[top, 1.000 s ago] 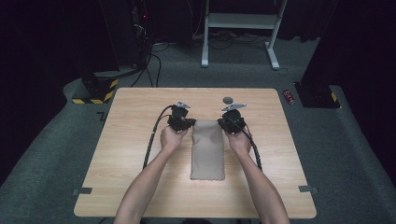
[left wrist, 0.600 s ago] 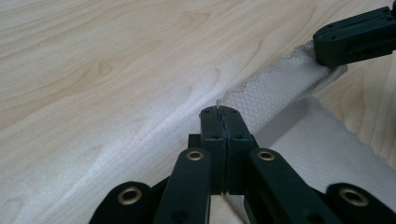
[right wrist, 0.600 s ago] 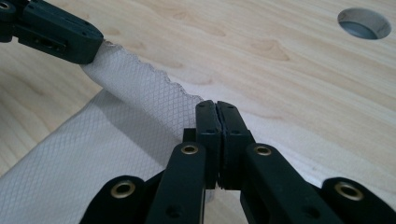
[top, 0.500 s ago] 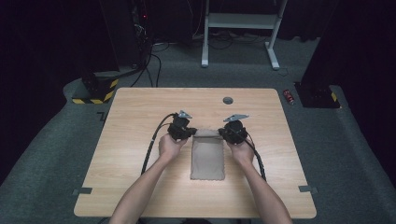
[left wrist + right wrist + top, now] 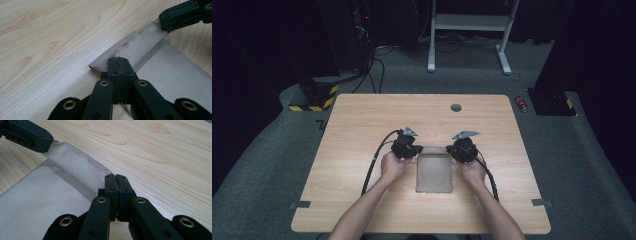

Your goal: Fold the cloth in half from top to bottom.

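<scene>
Cloth (image 5: 434, 172) is being gripped at its far corners by the clenched left gripper (image 5: 408, 148) and right gripper (image 5: 460, 150), on the table (image 5: 362, 125).

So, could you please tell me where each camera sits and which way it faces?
High view: above the person's side, looking forward and down on the table; forearms, both hands.
Left gripper view: rides the left gripper, shut on the cloth.
Right gripper view: rides the right gripper, likewise.
Both gripper views share the cloth and the opposite gripper.
</scene>
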Demonstrator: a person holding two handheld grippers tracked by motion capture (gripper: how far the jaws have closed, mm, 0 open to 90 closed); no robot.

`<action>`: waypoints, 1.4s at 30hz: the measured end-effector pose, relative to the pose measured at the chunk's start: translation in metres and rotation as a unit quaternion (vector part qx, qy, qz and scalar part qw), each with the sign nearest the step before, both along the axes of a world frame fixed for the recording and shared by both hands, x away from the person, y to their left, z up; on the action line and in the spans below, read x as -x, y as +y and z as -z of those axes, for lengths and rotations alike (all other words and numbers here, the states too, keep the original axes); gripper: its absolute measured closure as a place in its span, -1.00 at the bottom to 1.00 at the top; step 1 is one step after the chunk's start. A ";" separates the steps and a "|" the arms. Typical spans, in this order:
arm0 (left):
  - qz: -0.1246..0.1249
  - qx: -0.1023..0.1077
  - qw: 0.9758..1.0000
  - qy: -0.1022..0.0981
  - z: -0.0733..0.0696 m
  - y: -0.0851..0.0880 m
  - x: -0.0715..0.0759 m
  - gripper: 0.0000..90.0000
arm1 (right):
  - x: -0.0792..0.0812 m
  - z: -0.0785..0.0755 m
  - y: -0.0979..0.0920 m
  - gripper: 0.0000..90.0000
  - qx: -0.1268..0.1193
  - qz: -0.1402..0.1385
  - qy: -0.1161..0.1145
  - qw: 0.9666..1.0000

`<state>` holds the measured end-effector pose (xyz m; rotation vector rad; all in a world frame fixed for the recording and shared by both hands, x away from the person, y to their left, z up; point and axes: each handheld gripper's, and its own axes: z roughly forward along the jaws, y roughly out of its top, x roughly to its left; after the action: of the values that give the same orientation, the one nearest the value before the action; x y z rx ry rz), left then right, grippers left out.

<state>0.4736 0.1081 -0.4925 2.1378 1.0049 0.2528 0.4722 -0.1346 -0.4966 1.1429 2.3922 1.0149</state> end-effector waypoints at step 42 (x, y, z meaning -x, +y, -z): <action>0.010 0.042 0.999 -0.019 -0.012 0.006 0.041 0.99 | 0.037 -0.002 -0.016 0.96 -0.057 -0.015 -0.009 0.998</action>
<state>0.4329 0.1144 -0.4809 2.0579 0.9560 0.2361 0.4356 -0.1502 -0.4948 1.1333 2.3718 1.1798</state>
